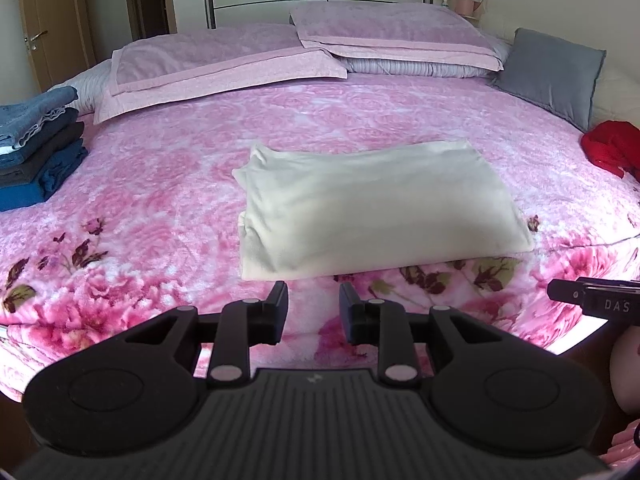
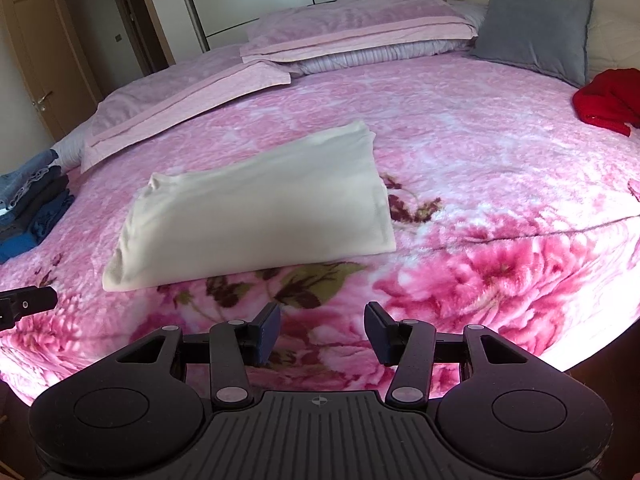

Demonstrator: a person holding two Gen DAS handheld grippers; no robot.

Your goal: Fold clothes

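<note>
The folded cream fleece garment (image 1: 372,208) lies crosswise on the bed just ahead of my left gripper (image 1: 313,308) (nearer than my right gripper (image 2: 322,332)); both grippers part-open, empty.

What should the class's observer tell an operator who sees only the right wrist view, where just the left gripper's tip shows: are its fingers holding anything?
Observer: No. The left gripper has its fingers apart above the pink blanket, with nothing between them.
Operator: My view cuts off the folded pile at the left. What is in it?
Observer: The left wrist view shows more of the pile: at least four flat layers, pale blue on top, dark ones below, bright blue at the bottom.
</note>
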